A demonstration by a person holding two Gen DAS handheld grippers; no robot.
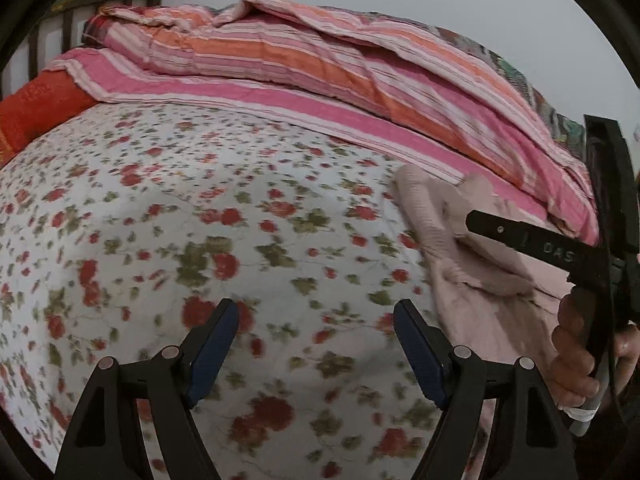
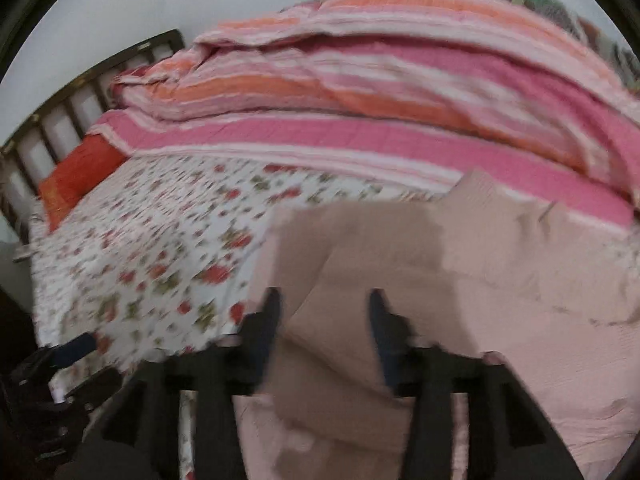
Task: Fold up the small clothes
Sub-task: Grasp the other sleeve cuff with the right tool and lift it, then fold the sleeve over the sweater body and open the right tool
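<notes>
A pale pink knit garment (image 1: 472,280) lies on the floral bedsheet (image 1: 200,220) at the right of the left wrist view. My left gripper (image 1: 316,316) is open and empty, hovering over the bare sheet left of the garment. The right gripper's finger (image 1: 520,236) reaches over the garment there. In the blurred right wrist view, my right gripper (image 2: 324,304) has its jaws apart, with a fold of the pink garment (image 2: 520,280) passing between the fingers. I cannot tell whether the fingers pinch it.
A striped pink and orange quilt (image 1: 320,64) is bunched along the far side of the bed. An orange pillow (image 1: 36,112) lies at the left by the dark wooden headboard (image 1: 52,20). A grey wall is behind.
</notes>
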